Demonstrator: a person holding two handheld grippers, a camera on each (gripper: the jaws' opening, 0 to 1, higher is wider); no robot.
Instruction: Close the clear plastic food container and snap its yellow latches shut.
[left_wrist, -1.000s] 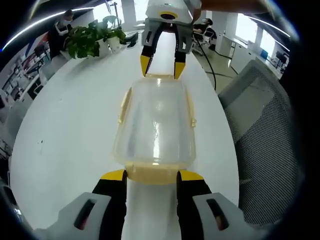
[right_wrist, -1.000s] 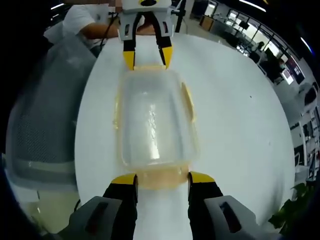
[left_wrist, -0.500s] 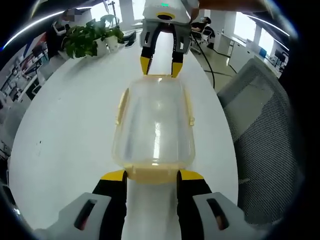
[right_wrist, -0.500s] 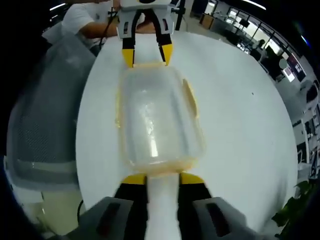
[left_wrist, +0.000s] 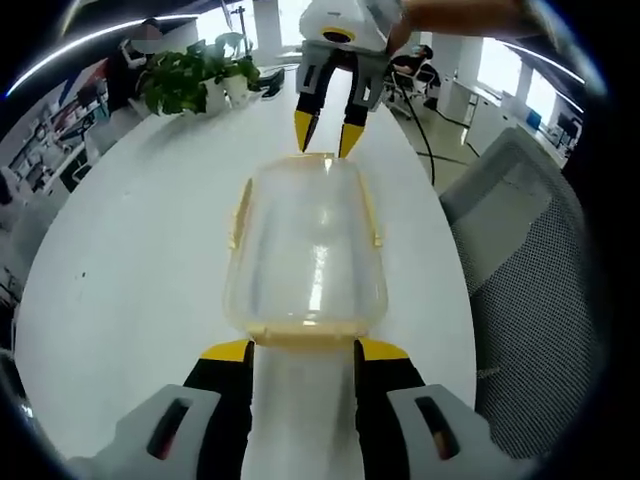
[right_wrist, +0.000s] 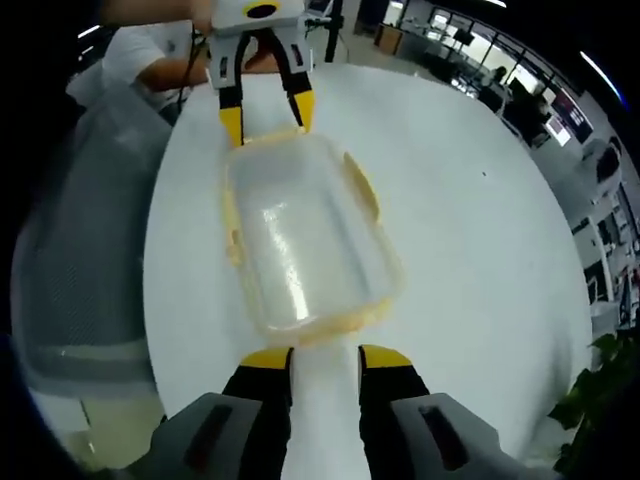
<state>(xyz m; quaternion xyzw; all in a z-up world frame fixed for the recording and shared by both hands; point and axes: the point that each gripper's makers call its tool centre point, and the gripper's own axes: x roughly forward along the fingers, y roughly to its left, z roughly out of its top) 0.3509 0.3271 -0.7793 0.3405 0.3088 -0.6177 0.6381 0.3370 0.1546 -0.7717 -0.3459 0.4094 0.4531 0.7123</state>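
The left claw (left_wrist: 303, 352) had its yellow-tipped jaws parted, one to each side of the view's centre line, reaching forward side by side. In the right gripper view it stood at the far end, jaws apart and pointing back toward the camera. The right claw (right_wrist: 325, 355) held its jaws closer together, with a narrow gap between them. From the left gripper view, its jaws pointed down, tips drawn near.
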